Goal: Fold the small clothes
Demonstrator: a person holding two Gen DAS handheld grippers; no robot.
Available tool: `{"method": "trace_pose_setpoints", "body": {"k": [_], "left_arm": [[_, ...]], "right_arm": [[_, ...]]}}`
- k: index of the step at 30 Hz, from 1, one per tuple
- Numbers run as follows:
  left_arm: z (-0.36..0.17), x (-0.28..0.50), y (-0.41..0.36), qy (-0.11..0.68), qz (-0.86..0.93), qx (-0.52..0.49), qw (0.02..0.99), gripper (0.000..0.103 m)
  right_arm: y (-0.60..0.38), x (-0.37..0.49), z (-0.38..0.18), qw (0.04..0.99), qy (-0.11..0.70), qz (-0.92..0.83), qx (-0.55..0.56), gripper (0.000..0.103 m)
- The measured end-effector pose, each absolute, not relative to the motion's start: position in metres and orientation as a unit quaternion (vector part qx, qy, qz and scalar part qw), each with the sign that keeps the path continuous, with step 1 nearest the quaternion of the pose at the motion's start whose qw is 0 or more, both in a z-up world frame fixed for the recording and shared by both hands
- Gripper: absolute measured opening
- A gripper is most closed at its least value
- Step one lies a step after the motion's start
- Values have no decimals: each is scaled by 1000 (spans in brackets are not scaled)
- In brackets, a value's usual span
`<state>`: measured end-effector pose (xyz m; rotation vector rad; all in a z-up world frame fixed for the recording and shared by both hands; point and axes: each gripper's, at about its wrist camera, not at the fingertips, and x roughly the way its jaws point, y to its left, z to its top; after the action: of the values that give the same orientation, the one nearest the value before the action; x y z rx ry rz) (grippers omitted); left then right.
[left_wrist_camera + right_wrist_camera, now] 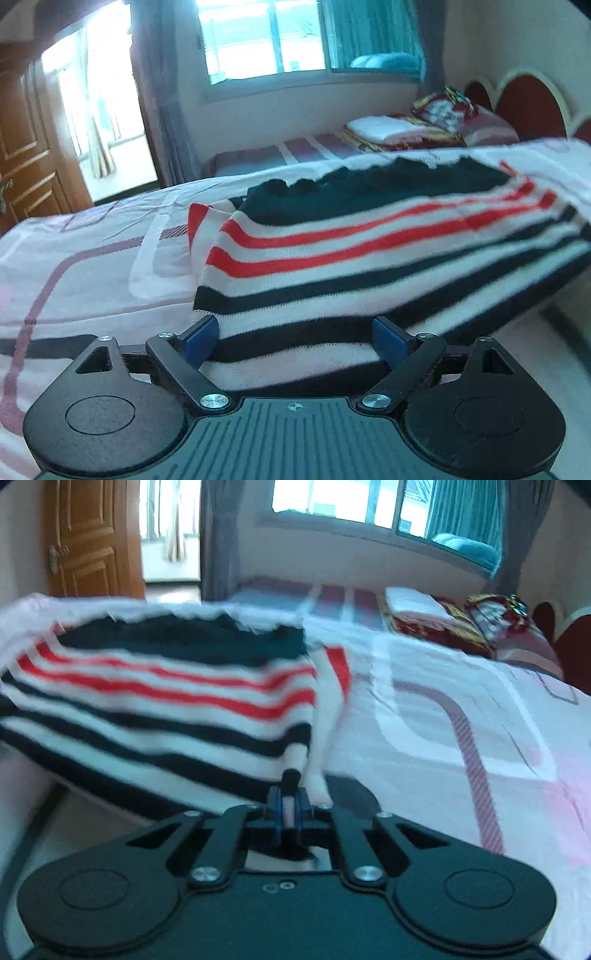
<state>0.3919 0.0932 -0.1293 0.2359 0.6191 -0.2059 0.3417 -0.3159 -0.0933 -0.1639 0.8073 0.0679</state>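
While the striped knit garment [369, 258] is lying across the near edge of the bed [92, 258], both grippers are working its hem from the front. The right gripper [291, 805] is pinching a corner: its blue pads are pressed together with a sliver of white and dark cloth caught between them, right where the bottom hem meets the side edge. The left gripper [295, 338] is standing wide, its two blue fingers [201, 339] straddling the hem at the other lower corner, cloth lying between them but not yet squeezed.

Judging by that, the step in hand is getting a matched hold on both lower corners. To do it well, the left one is wanting to slide in a touch deeper so the pads close on both layers of the knit, not just the top one, and at the same band of stripe as the right. Then both should be lifting together, keeping the hem taut and level, so the fold lands square.

No brand, label or lettering is readable anywhere on the garment; motion blur is softening everything.
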Motion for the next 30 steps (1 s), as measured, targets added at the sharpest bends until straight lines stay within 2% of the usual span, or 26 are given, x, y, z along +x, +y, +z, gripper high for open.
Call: {"method": "trace_pose_setpoints", "body": {"k": [2, 3, 4, 6, 7, 13, 17, 19, 22, 25, 28, 30], "left_arm": [[-127, 389, 98, 308, -93, 114, 940, 89], [-121, 386, 100, 311, -86, 104, 941, 89], [-115, 384, 101, 306, -85, 86, 944, 89], [-103, 383, 93, 294, -100, 32, 950, 89], [-101, 386, 82, 295, -113, 23, 949, 89], [-115, 393, 14, 329, -141, 31, 933, 89], [-130, 385, -1, 323, -112, 94, 935, 89], [-134, 378, 16, 316, -92, 108, 938, 89], [-134, 374, 60, 322, -55, 72, 942, 92], [-128, 373, 71, 325, -39, 53, 943, 93], [-126, 372, 73, 329, -32, 51, 942, 93], [-127, 373, 74, 331, -33, 44, 942, 93]], "right_arm": [[-315, 341, -91, 915, 392, 36, -88, 8], [-313, 342, -86, 914, 394, 35, -90, 12], [-312, 339, -79, 919, 384, 35, -87, 16], [-303, 333, -61, 933, 344, 66, -76, 36], [-292, 335, -57, 934, 338, 88, -73, 37], [-198, 366, -83, 902, 374, 168, -135, 27], [-177, 358, -98, 888, 388, 160, -190, 28], [-182, 341, -103, 885, 379, 148, -226, 28], [-230, 325, -100, 900, 385, 116, -169, 29], [-254, 322, -93, 901, 403, 112, -115, 33], [-272, 315, -73, 928, 356, 62, -93, 35], [-291, 320, -70, 931, 358, 23, -71, 37]]}}
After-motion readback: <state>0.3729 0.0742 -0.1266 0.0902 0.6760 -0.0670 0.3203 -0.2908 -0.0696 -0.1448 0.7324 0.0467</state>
